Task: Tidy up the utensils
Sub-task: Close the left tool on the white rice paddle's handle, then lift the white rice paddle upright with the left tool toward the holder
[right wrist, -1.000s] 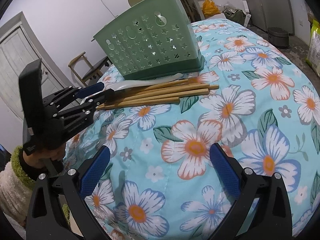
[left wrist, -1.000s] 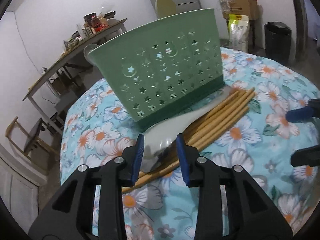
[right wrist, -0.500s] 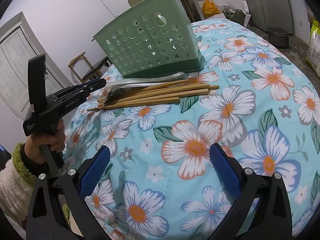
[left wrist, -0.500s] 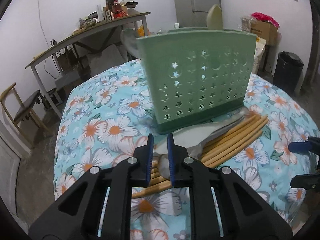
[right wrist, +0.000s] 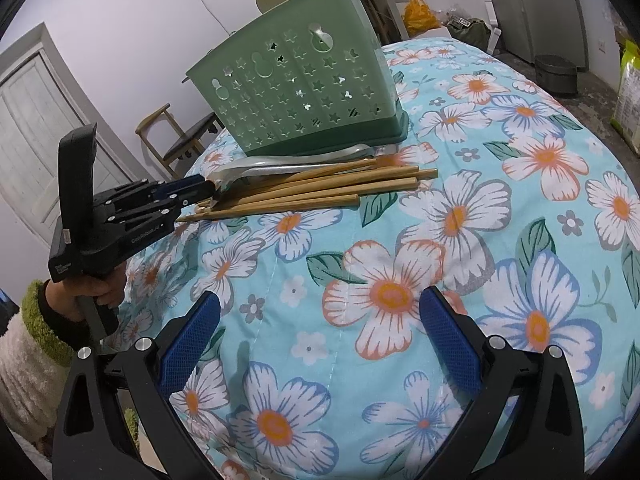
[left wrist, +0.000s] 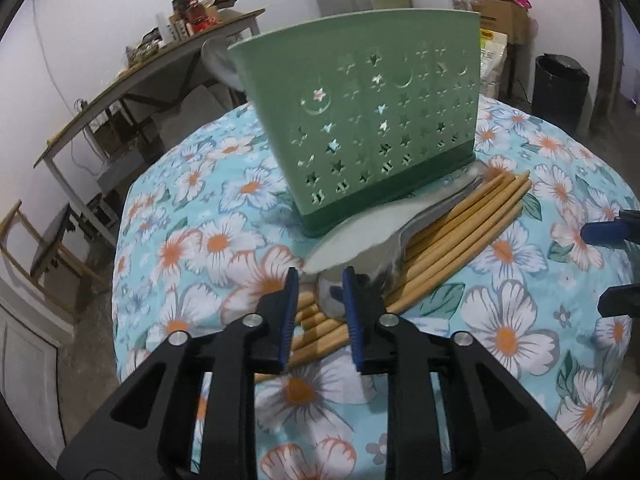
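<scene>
- Our left tool [left wrist: 318, 276] sits at the near-left end of the utensil pile. The metal spoon [left wrist: 360, 276] has its bowl end right between the pads; the jaws are opening and the narrow gap still straddles the bowl. From these views we cannot tell whether the pads press on it.
- Spoon's long axis runs from the tool away and to the right, along the foot of the green holder [left wrist: 372, 136]. Bowl points at the tool, handle points far-right.
- Chopsticks [left wrist: 460, 232] lie under and beside the spoon, same axis, thin ends toward the left tool, blunt ends far-right.
- Holder stands upright on the flowered tabletop [left wrist: 508, 332], just beyond the pile, touching or nearly touching the spoon. One spoon already stands in its far-left corner.
- Our right tool [right wrist: 318, 344] hangs wide open over bare cloth, well apart from the pile, gripping nothing.
- Left hand [right wrist: 94, 288] is clearly nearer, so in our judgement the pick is its job: re-close on the bowl, lift, tip the handle down into the holder.
</scene>
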The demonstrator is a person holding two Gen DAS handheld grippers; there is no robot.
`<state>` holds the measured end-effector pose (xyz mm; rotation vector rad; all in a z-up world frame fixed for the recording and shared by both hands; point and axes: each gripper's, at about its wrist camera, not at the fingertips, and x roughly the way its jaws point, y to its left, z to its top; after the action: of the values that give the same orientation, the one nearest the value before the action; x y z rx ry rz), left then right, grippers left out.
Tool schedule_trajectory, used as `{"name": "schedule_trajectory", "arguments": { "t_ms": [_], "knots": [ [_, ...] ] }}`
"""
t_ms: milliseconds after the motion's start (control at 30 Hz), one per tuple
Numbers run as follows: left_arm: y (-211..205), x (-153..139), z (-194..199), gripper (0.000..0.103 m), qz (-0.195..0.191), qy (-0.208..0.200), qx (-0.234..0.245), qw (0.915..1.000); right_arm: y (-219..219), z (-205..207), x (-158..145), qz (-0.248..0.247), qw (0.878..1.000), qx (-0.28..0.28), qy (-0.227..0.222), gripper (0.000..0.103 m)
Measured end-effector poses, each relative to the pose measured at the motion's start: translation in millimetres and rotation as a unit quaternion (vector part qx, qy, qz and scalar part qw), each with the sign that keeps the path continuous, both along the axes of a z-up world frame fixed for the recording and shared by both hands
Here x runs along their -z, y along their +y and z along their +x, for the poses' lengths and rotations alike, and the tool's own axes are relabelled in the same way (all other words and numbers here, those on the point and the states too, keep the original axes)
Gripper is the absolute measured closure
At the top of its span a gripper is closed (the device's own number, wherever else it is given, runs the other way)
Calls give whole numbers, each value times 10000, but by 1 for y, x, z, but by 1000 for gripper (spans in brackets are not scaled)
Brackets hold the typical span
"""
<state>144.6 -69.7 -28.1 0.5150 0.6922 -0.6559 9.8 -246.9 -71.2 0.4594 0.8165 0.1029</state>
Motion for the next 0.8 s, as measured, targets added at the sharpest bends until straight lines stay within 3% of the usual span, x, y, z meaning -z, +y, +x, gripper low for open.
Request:
{"name": "schedule_trajectory", "arguments": {
  "t_ms": [200, 467, 633, 800],
  "knots": [
    [-7, -3, 9, 77, -54, -43, 89, 9999, 0, 1, 0, -12, 10000, 1, -1, 6],
    [-8, -4, 32, 77, -561, 322, -25, 9979, 0, 0, 0, -15, 10000, 1, -8, 6],
    [-15, 3, 39, 78, -525, 331, 127, 9980, 0, 0, 0, -32, 10000, 4, -12, 6],
    [-19, 4, 35, 88, -331, 157, 363, 9987, -5, 0, 0, 185, 9998, 34, -20, 6]
  ]
}}
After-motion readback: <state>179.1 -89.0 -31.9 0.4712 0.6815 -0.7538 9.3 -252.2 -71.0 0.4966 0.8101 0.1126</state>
